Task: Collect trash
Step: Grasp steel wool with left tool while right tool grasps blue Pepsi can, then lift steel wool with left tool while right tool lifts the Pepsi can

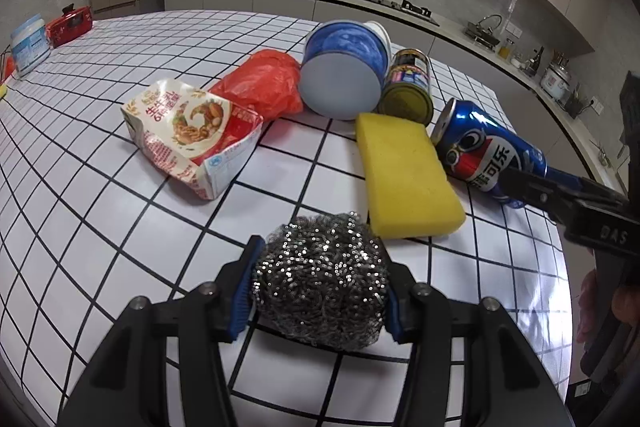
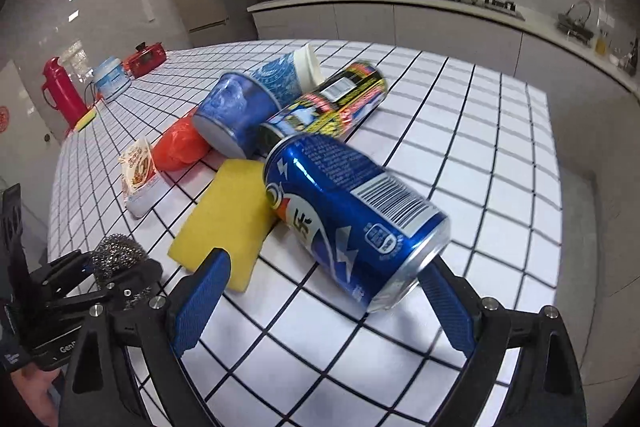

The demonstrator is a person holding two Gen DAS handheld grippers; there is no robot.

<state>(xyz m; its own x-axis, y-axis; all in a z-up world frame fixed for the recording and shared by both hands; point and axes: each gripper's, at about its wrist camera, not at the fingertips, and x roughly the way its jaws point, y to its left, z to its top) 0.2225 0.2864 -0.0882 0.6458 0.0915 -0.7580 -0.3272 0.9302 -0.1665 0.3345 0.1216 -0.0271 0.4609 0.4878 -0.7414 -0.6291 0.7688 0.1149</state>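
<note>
Left tool [image 1: 320, 291]: blue pads are pressed on both sides of the silver steel-wool scouring ball [image 1: 320, 279]; the ball is pinched just above the white grid-patterned desk [image 1: 100, 211], on the near side of the yellow rectangular sponge [image 1: 404, 175]. In the right wrist view the same ball is seen in that tool at the sponge's near-left corner.

Right tool [image 2: 320, 297]: jaws are spread wide, with the dented blue soda can [image 2: 352, 215] lying on its side between them. The can's near rim sits close to the right pad; contact cannot be confirmed. The left pad is apart from the can and overlaps the sponge's near edge in the view.

Layout, all relative to the yellow sponge:
- Blue soda can is placed just right of it, touching or nearly touching its right edge.
- Dark printed tin can [image 1: 408, 87] is laid on its side just behind it.
- Blue-and-white paper cup [image 1: 344, 71], tipped over with its base facing the camera, is found behind and slightly left; a second blue cup [image 2: 280, 77] is seen beyond it from the right wrist.
- Crumpled red plastic bag [image 1: 264, 87] is located further left of the cup.
- Flattened red-and-white milk carton [image 1: 192, 135] is located left, well apart.

Far desk end: a white tub [image 1: 28, 45] and a red box [image 1: 68, 25] are visible.
</note>
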